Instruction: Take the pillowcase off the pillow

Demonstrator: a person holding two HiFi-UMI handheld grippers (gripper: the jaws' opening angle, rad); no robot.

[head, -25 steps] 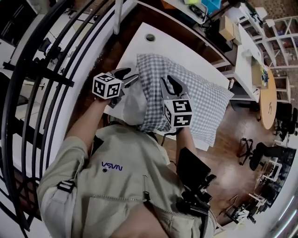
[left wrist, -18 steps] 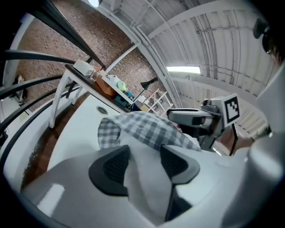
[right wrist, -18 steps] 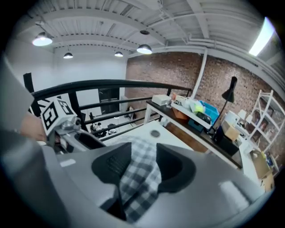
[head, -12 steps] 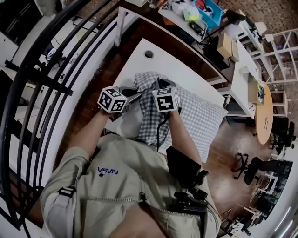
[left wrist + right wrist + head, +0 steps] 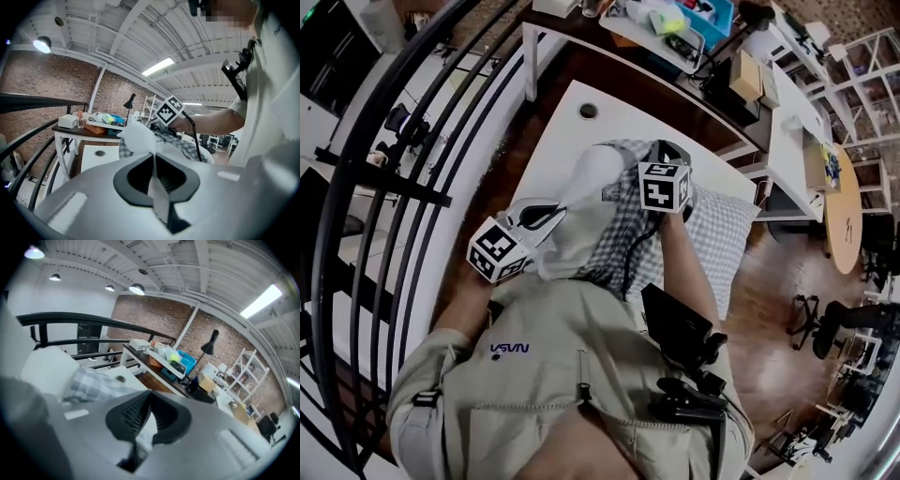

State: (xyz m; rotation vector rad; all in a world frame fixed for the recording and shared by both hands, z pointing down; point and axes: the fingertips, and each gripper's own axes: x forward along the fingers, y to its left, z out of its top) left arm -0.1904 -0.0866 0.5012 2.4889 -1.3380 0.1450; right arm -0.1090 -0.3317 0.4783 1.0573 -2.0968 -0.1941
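Pillowcase [image 5: 717,234], in grey-and-white check, lies across the white table [image 5: 567,117] in the head view, with the near end of the white pillow [image 5: 581,202] bared. The left gripper [image 5: 542,216] sits at that bare end. The right gripper [image 5: 667,150] is farther along, on the checked cloth. With the two grips well apart, pulling out of line could drag the whole bundle off the table edge instead of sliding the cover off.

In the left gripper view, the jaws of the left gripper [image 5: 153,157] are pressed together on a thin fold of the pillow [image 5: 138,138]. The fold runs up from between them toward the pillowcase [image 5: 187,146]. So little cloth is pinched that a hard tug might pull it free, and the pillow would then travel along with the cover.

In the right gripper view, the jaws of the right gripper [image 5: 149,399] are clamped on a pale fold that looks like the pillowcase [image 5: 89,380], with the pillow [image 5: 44,364] behind it. I cannot tell whether some pillow cloth is caught in the same pinch. If it is, the two would move as one and the cover would bunch up, not come away.
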